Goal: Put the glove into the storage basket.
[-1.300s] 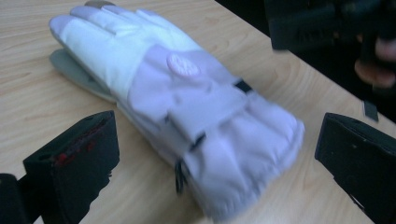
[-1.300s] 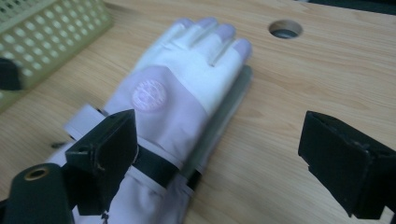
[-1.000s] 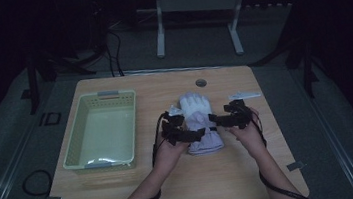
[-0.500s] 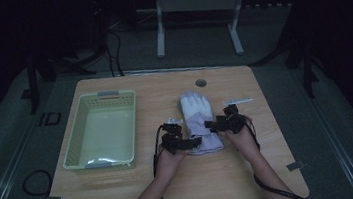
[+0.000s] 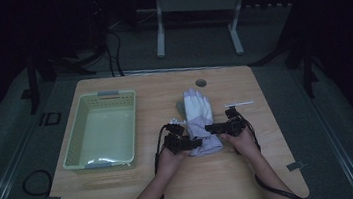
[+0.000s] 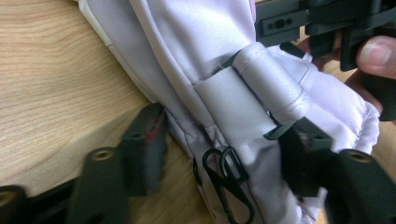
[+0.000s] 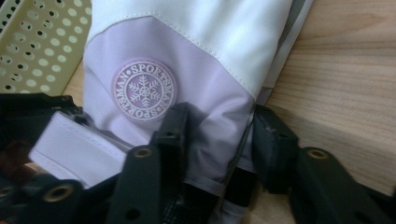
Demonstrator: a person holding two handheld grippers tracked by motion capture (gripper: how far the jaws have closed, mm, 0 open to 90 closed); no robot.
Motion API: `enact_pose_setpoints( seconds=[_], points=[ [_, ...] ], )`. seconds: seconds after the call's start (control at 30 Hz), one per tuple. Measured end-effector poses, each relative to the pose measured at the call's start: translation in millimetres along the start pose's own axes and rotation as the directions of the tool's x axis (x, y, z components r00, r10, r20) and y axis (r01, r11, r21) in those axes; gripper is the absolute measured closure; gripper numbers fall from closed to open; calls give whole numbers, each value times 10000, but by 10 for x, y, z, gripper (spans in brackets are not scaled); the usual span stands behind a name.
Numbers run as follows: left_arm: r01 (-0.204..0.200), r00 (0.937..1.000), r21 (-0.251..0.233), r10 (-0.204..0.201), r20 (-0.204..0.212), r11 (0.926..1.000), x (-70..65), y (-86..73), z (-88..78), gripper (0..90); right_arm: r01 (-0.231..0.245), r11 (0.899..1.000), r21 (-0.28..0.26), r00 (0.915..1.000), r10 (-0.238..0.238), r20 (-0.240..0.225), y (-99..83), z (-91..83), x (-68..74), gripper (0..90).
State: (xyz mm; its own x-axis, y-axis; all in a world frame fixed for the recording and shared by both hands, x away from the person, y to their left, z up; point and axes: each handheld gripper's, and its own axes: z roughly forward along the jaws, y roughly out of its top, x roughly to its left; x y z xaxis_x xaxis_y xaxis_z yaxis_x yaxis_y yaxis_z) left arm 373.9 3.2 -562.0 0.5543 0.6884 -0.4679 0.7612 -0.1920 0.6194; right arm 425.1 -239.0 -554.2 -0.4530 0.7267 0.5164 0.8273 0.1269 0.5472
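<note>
While both claws sit spread around the cuff of a white glove (image 5: 198,119) at frame centre, a green basket (image 5: 100,131) stands left on the worktop (image 5: 253,171).

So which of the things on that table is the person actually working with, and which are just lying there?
In use:
glove, pale, cuff end between both tools
left gripper, at the cuff
right gripper, at the cuff

Lying about:
green basket, left of the glove
small round dark thing
thin pale stick
</note>
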Motion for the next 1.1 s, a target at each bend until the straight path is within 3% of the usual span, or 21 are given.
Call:
enact_pose_setpoints(
  seconds=[0.17,0.33,0.6,0.7,0.97,1.1],
  points=[
    [-410,9985,188,416,-355,9990,-77,47,-44,632,685,9976,64,9942,-688,827,15,-23,139,738],
    [-595,9973,365,610,-402,9976,-115,84,-68,699,1529,9882,52,9712,-1512,1843,3,-54,312,769],
    [-975,9944,438,991,-377,9943,-169,178,-185,717,1971,9803,-112,9556,-1896,2256,38,-149,472,781],
    [-1324,9901,458,1343,-398,9901,-210,230,-280,717,2079,9778,-271,9523,-1960,2337,67,-216,552,781],
    [-1695,9835,325,1711,-581,9850,-301,328,-533,717,2364,9698,-608,9444,-2146,2492,154,-345,807,781],
    [-1948,9773,289,1965,-796,9804,-335,376,-679,718,2520,9644,-803,9379,-2229,2657,194,-382,964,780]
  ],
)
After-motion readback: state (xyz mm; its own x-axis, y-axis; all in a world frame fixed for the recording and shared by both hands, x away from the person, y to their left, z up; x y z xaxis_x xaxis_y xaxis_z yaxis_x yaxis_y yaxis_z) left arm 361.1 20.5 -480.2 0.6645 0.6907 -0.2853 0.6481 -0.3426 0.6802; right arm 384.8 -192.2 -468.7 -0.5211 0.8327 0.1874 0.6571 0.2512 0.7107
